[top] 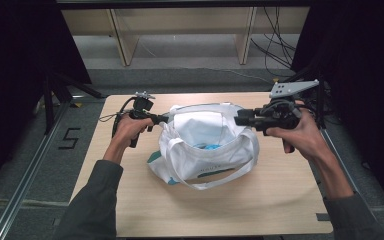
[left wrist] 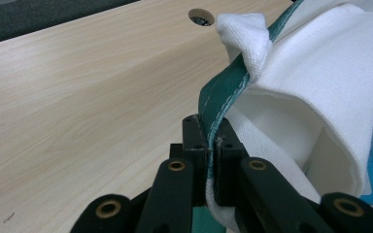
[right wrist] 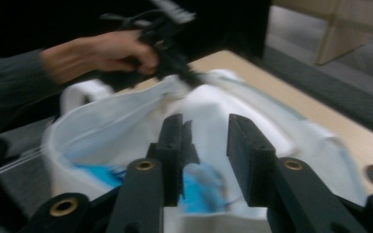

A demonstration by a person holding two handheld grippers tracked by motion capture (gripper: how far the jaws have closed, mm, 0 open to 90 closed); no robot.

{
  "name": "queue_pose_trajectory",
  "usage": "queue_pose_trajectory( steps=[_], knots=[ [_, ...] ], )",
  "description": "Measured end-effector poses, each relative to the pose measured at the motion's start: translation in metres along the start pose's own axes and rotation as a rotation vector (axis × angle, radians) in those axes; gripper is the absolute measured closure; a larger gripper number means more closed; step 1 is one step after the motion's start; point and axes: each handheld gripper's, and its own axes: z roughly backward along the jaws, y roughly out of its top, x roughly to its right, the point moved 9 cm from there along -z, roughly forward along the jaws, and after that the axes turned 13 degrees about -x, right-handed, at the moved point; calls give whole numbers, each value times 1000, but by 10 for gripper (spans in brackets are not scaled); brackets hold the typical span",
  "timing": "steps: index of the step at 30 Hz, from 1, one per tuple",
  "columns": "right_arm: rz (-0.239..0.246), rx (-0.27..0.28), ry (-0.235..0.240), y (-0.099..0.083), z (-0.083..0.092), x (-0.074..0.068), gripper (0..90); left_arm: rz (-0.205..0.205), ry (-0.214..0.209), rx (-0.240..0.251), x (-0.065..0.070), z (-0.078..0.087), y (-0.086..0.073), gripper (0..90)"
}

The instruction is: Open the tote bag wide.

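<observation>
The white tote bag (top: 207,145) stands on the table (top: 130,200) with its mouth wide open, and something blue, perhaps a packet (top: 211,147), already lies inside at the bottom, so I judge that the loading part is done or almost done. What is left, as far as one can see, is to let the bag go, or maybe to put in more things or close it; which of these comes next I cannot tell. The left gripper (left wrist: 212,145) holds the bag at its left rim: in the left gripper view its fingers (left wrist: 194,141) are pressed together on the green-edged hem (left wrist: 223,92) of the cloth, and the hem runs straight up between them. The right gripper (top: 241,120) is at the opposite rim of the bag, at the right side in the high view. In the right gripper view its fingers (right wrist: 245,150) stand apart with nothing between them, and the open mouth of the bag with the blue packet (right wrist: 204,187) lies just beyond and below them; this view is blurred, so I cannot say if a finger touches the cloth. The two handles of the bag hang loose, one over the front side toward the person.
</observation>
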Motion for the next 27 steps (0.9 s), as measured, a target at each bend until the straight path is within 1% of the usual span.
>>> queue_pose_trajectory(
  steps=[2,3,4,5,6,7,8,9,10,11,12,13,14,15,16,18,19,20,22,23,25,27],
  knots=[
    [15,-44,26,-7,-4,-17,623,0,0,-2,0,0,0,864],
    [25,-49,40,-9,-7,-24,603,-1,-1,-3,0,0,0,864],
    [41,-53,44,-10,-10,-29,592,-1,-2,-4,0,0,0,863],
    [55,-55,62,-11,-11,-35,575,-3,-3,-5,0,0,0,863],
    [77,-49,59,-10,-13,-38,559,-4,-5,-7,0,1,0,863],
    [91,-56,72,-10,-14,-44,556,-8,-2,-9,0,1,0,863],
    [91,-56,72,-10,-14,-44,556,-8,-2,-9,0,1,0,862],
    [130,-62,95,-9,-17,-52,520,-2,-1,-8,0,0,1,863],
    [140,-69,124,-9,-18,-59,516,-2,-1,-8,0,0,1,863],
    [143,-77,130,-10,-19,-64,516,-3,9,-10,-2,0,1,862],
    [164,-96,127,-11,-20,-67,528,-1,6,-9,-2,-1,2,863],
    [181,-115,112,-14,-23,-69,565,5,1,-8,-1,-1,2,862],
    [198,-135,95,-18,-25,-70,657,-2,-1,-9,0,-1,2,861],
    [208,-164,81,-23,-26,-71,708,5,-5,1,2,-1,4,861],
    [215,-187,80,-28,-26,-73,792,-9,2,-10,1,0,3,861],
    [232,-197,77,-34,-25,-77,877,-6,6,-11,1,-1,4,861],
    [239,-207,81,-38,-24,-81,887,-6,6,-11,1,-1,4,861],
    [252,-209,79,-41,-24,-84,890,-3,-3,-7,2,-1,5,861],
    [254,-230,90,-49,-25,-93,892,-4,-6,-9,4,-1,5,860],
    [259,-238,98,-53,-27,-98,893,-15,-9,-6,7,-2,7,860],
    [273,-243,110,-61,-31,-111,893,-12,-15,3,11,-2,10,859],
    [300,-248,91,-65,-33,-120,894,-31,-15,-5,14,0,11,859]
  ],
)
